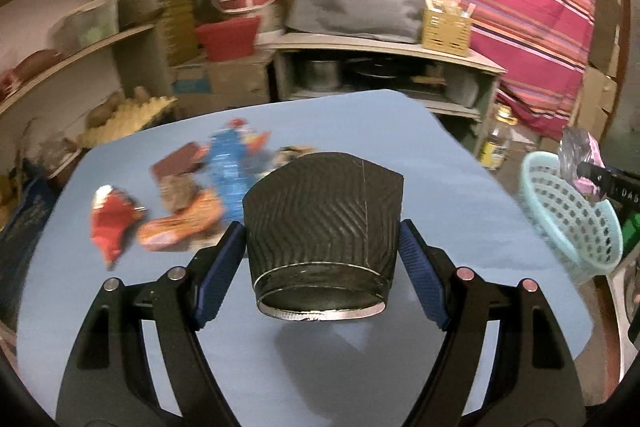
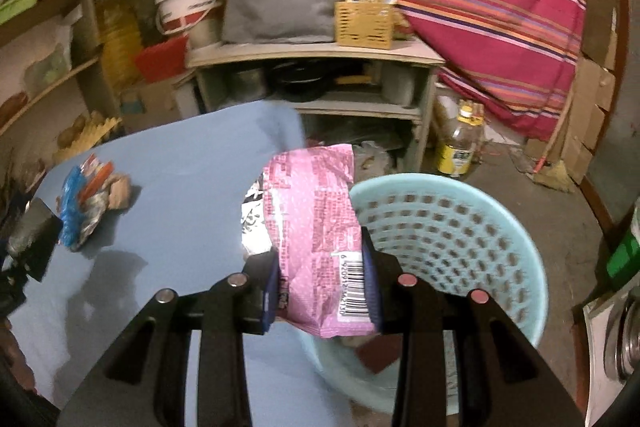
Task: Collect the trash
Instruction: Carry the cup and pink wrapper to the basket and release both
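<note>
My left gripper (image 1: pixel 322 251) is shut on a black ribbed paper cup (image 1: pixel 322 223), held on its side above the blue table (image 1: pixel 440 187). Behind it lie several wrappers: a red one (image 1: pixel 110 223), an orange one (image 1: pixel 180 227), a blue one (image 1: pixel 226 171) and a brown one (image 1: pixel 178 167). My right gripper (image 2: pixel 320 291) is shut on a pink snack wrapper (image 2: pixel 316 219), held over the near rim of a light blue basket (image 2: pixel 460 235). The basket also shows in the left wrist view (image 1: pixel 568 219). The wrapper pile shows in the right wrist view (image 2: pixel 88 203) at the far left.
A grey shelf unit (image 2: pixel 312 55) with pots stands behind the table. A yellow-labelled bottle (image 2: pixel 460 143) stands on the floor beside it. A striped red cloth (image 2: pixel 460 7) hangs at the back right. Cluttered shelves (image 1: pixel 60 47) run along the left. A dark red item (image 2: pixel 372 351) lies in the basket.
</note>
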{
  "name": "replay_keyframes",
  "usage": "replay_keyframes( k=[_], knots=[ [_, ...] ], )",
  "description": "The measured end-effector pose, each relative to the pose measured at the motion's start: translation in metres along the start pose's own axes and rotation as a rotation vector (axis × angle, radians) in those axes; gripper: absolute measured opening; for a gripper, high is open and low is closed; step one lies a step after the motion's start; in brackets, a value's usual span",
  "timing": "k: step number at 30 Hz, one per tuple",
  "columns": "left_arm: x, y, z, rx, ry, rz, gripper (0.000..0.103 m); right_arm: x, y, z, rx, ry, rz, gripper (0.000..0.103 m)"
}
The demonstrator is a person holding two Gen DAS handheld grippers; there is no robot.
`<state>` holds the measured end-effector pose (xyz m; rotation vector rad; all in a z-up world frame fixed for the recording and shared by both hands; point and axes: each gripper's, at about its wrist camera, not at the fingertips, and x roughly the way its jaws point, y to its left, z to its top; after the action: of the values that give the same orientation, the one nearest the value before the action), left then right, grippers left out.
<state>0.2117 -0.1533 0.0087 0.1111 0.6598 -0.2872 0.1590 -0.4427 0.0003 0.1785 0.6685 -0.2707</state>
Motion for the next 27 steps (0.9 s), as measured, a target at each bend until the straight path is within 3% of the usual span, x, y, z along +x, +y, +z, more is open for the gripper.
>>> replay_keyframes(
  k=[3, 12, 18, 27],
  knots=[
    [0.008, -0.036, 0.005, 0.023, 0.003, -0.044, 0.076, -0.004, -0.029, -0.001, 0.039, 0.003, 0.009, 0.035],
    [0.028, -0.149, 0.017, 0.108, 0.007, -0.194, 0.076, -0.013, -0.104, -0.010, 0.108, 0.002, -0.071, 0.035],
    [0.045, -0.210, 0.023, 0.171, 0.020, -0.257, 0.076, -0.004, -0.123, -0.011, 0.137, 0.013, -0.097, 0.035],
    [0.064, -0.251, 0.034, 0.206, 0.064, -0.321, 0.076, 0.009, -0.141, -0.009, 0.202, 0.039, -0.100, 0.035]
  ],
)
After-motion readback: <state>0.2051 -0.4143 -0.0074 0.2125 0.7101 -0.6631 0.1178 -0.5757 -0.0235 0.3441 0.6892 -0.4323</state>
